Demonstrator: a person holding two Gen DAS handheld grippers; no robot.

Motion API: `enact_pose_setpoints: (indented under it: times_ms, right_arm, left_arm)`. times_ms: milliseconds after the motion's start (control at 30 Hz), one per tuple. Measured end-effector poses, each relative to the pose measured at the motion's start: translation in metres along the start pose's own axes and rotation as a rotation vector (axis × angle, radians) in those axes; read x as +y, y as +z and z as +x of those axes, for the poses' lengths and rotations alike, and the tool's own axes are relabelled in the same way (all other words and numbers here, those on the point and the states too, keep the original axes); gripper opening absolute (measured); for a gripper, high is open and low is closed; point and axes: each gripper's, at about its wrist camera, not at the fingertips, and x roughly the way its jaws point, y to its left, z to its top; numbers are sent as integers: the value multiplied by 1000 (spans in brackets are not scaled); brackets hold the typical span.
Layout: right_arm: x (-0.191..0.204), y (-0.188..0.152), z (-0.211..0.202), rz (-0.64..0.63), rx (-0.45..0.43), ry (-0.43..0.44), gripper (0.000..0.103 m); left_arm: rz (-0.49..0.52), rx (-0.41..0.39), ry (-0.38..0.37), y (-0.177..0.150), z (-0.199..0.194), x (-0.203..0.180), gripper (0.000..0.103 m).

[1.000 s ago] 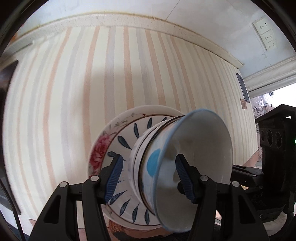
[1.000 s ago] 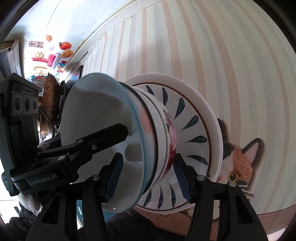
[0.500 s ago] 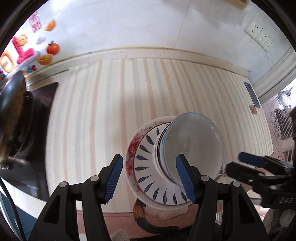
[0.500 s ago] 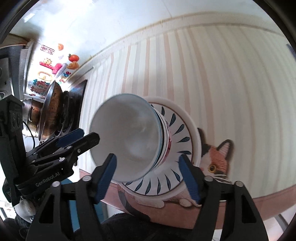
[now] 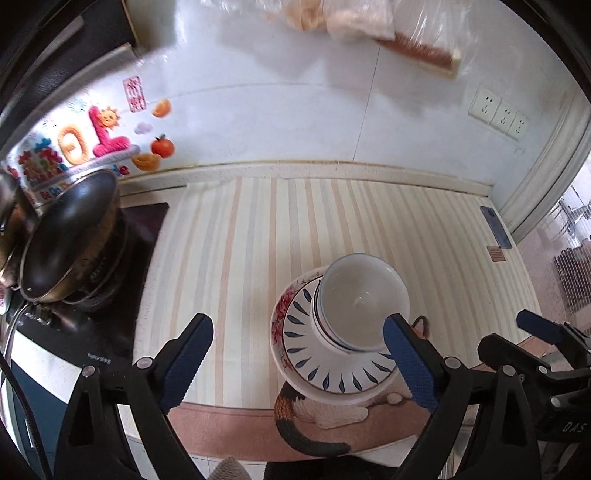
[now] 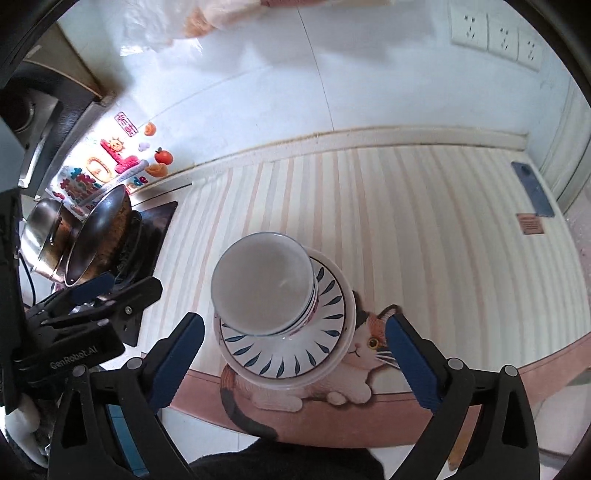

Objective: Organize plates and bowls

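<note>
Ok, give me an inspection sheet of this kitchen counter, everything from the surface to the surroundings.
Surface: striped mat with cat print covering the counter.
Job's things: white blue-rimmed bowl tops nested bowls, on a blue-leaf patterned plate over a floral plate.
Clutter: dark frying pan on the stove; phone by the wall.
Grippers: left gripper and right gripper both opening, nothing between the jaws.
Cables: nothing seen for certain.
Surroundings: white tiled wall, stickers, wall sockets.

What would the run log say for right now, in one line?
left gripper: opening, empty | right gripper: opening, empty | bowls: stacked on plates | striped mat: under stack
</note>
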Motion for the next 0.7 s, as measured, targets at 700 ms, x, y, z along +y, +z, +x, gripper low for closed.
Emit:
enact_pose_setpoints:
  times_ms: [700]
  right_arm:
    - [25,-115,-161,-72,-201,-85,101]
  left_arm:
    - [-40,-191,71,-108,-164,-17,103]
